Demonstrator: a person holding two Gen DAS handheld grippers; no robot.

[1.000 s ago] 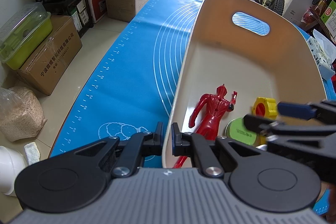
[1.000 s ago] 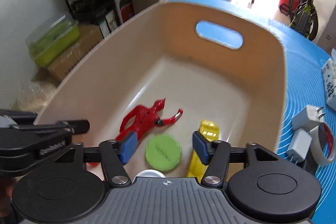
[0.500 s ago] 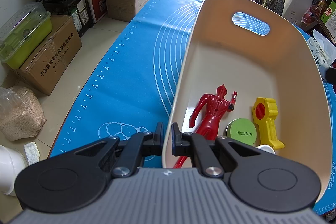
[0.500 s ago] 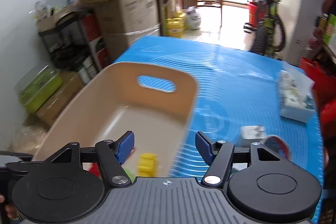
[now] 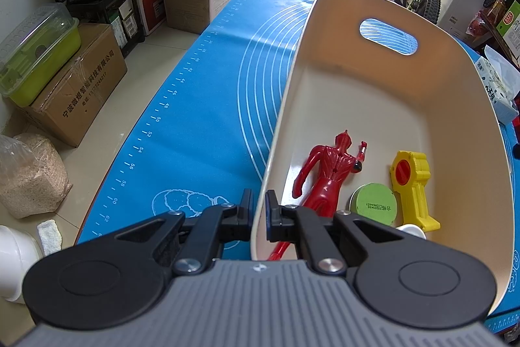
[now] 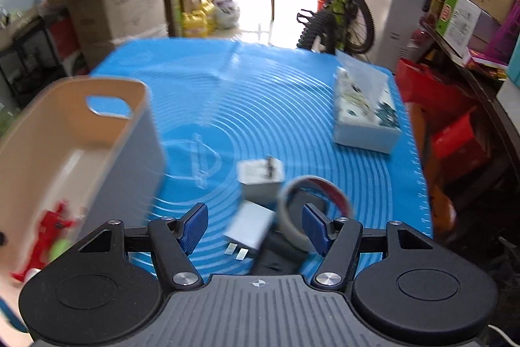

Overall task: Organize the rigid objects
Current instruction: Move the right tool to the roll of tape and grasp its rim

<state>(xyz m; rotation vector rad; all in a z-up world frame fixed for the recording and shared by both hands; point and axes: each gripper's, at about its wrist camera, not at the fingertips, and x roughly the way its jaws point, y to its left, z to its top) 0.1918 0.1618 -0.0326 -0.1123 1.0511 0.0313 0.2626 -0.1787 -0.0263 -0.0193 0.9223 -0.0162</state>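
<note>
- In the left wrist view, the left gripper (image 5: 258, 210) is seen at the lower centre, its two fingers clenched on the near wall of a cream bin (image 5: 325, 31), one finger outside and one inside.
- The bin is set on a blue mat (image 5: 208, 106) and fills the right half of that frame; a handle slot is cut in its far wall.
- On the bin floor, at the lower right, a red figure (image 5: 328, 171), a green round tin (image 5: 373, 204) and a yellow toy (image 5: 412, 184) are laid side by side.
- In the blurred right wrist view, the right gripper (image 6: 255, 226) is held with its blue pads wide apart and nothing between them.
- Just beyond its fingers, at lower centre, two white plug adapters (image 6: 260, 179) and a roll of tape (image 6: 312, 204) are seen close together on the mat.
- A tissue pack (image 6: 367, 119) is placed at the right of that frame.
</note>
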